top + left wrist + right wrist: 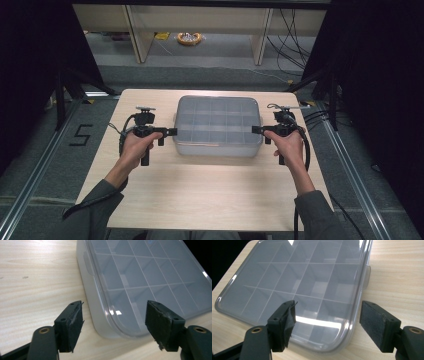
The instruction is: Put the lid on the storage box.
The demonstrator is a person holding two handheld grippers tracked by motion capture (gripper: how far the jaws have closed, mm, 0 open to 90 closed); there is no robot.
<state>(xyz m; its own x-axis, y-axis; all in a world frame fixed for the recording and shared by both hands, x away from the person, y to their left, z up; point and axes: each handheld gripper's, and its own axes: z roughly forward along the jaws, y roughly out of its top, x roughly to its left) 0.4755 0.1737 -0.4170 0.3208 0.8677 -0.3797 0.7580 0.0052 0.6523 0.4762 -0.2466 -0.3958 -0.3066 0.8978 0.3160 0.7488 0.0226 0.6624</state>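
Left gripper (172, 132), right gripper (255, 129), jaws apart

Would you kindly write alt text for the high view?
A clear lidded compartment box sits on a wooden table, flanked by the left gripper and right gripper, each hand-held, jaws open and pointing at its short ends.

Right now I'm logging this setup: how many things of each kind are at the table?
Clear lidded compartment box: 1
Hand-held tongs: 2 (left tongs, right tongs)
Wooden table: 1
Total: 4
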